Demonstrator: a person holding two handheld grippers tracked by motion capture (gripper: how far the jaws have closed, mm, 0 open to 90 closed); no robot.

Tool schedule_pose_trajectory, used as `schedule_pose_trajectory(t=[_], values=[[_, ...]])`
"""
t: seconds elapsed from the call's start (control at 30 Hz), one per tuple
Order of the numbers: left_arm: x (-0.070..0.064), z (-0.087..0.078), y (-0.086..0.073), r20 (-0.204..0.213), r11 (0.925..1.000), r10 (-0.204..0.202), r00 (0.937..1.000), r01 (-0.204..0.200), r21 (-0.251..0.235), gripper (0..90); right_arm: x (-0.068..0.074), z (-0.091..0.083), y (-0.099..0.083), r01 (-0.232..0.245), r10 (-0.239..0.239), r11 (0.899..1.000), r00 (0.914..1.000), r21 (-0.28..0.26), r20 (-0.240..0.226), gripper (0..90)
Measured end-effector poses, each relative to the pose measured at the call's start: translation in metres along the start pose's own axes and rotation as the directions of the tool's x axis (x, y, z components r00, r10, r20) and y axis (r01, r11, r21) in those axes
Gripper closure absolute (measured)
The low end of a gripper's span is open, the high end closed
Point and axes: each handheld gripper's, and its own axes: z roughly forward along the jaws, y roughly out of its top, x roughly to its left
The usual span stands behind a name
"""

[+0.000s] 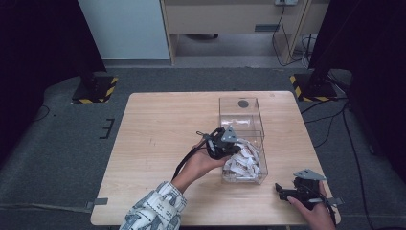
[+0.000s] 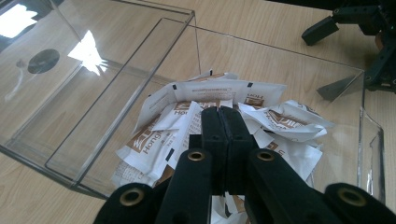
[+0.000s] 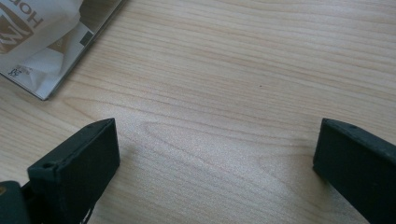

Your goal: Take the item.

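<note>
A: Where are the paper sachets?

B: A heap of white and brown sachets lies in the near compartment of a clear plastic box, which stands on the right half of the bench, nearer its right edge.

A: And the left claw?

B: It is inside that compartment, over the heap, jaws pressed together. Whether a sachet is pinched between them cannot be told.

A: The right claw?

B: It sits low over bare wood near the bench's front right corner, jaws spread wide, just beside the box's near corner.
</note>
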Motion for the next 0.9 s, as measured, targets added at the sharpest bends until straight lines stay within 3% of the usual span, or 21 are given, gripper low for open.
schedule_pose_trajectory(t=[0.9], values=[[0.007, -0.018, -0.001, -0.002, 0.9981, -0.02, 0.9998, 0.02, -0.058, 89.2, 0.0, 0.0, 0.0, 0.0, 0.0, 1.0, 1.0, 0.001, 0.001, 0.8]])
